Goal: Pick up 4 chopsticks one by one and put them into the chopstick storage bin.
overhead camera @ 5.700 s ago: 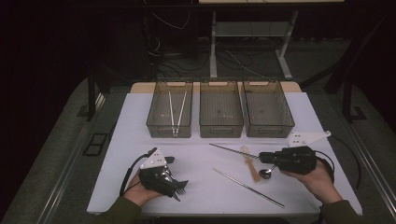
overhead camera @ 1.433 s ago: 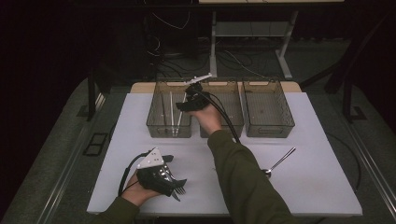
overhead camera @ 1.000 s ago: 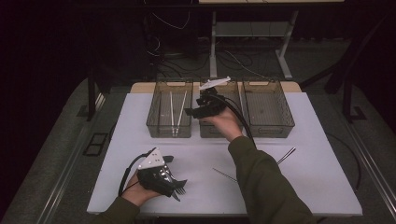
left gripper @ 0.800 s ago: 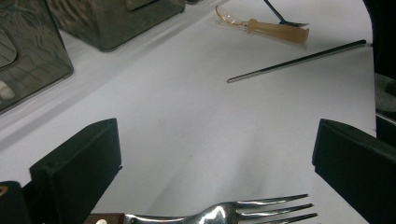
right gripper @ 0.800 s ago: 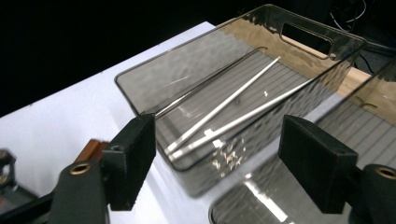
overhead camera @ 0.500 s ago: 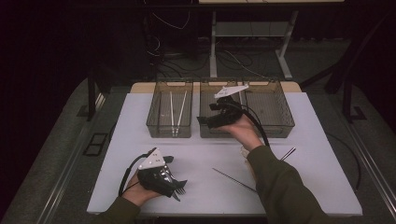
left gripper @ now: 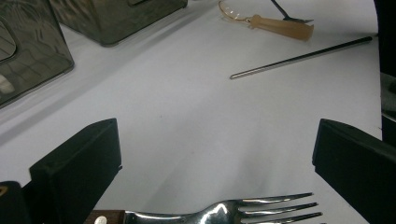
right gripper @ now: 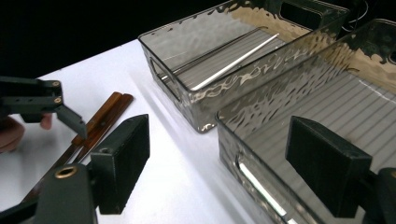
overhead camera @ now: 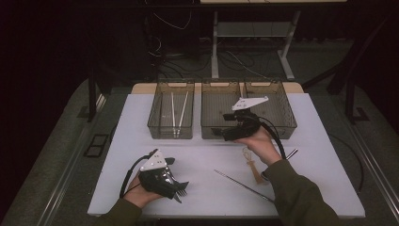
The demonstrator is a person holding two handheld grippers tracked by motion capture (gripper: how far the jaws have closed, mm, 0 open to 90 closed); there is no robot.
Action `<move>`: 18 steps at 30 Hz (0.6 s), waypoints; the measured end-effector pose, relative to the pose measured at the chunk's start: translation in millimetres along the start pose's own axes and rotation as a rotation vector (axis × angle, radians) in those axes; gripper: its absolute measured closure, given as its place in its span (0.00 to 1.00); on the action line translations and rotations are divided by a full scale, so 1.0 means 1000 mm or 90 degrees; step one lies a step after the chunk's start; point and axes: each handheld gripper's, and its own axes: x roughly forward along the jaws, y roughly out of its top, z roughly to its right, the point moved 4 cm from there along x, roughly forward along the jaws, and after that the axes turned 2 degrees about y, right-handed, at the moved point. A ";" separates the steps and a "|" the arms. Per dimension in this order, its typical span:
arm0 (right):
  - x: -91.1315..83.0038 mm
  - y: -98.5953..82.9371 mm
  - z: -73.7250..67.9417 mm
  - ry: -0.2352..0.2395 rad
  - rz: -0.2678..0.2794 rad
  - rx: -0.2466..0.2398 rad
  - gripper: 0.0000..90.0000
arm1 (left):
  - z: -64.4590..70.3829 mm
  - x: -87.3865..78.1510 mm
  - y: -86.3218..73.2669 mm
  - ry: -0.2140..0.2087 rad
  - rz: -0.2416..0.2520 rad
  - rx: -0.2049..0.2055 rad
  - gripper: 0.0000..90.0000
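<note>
My left gripper rests on the white table near its front left. It is open, and a wooden-handled fork lies flat on the table between its jaws. My right gripper hovers at the front wall of the middle bin, also open, with nothing between its fingers. The left bin holds thin metal chopsticks. One more metal chopstick lies on the table.
A third clear bin stands at the right of the row. A tan-handled tool and a spoon handle lie right of centre. Brown wooden handles lie beside the left gripper.
My right gripper has drawn back from above the left bin, moving right and toward the person, to the front of the middle bin. The left gripper has stayed put.
</note>
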 end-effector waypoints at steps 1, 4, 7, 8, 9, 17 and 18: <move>-0.003 -0.002 0.000 0.000 0.001 0.000 0.25 | 0.000 0.000 0.000 0.000 0.000 0.000 0.00; -0.011 -0.010 0.000 0.001 0.003 0.004 0.25 | 0.000 0.000 0.000 0.001 -0.001 0.001 0.00; -0.019 -0.019 0.001 0.002 0.004 0.006 0.25 | 0.000 0.000 0.000 0.001 -0.001 0.003 0.00; -0.022 -0.022 0.001 0.001 0.005 0.005 0.25 | 0.000 0.000 0.000 0.002 -0.001 0.003 0.00; -0.024 -0.025 0.001 0.000 0.005 0.006 0.25 | 0.000 0.000 0.000 0.002 0.001 0.003 0.00; -0.046 -0.055 -0.001 0.014 -0.016 0.011 0.23 | 0.000 0.000 0.000 0.003 -0.004 0.009 0.00; -0.049 -0.060 -0.001 0.012 -0.024 0.013 0.23 | 0.000 0.000 0.000 0.004 -0.003 0.009 0.00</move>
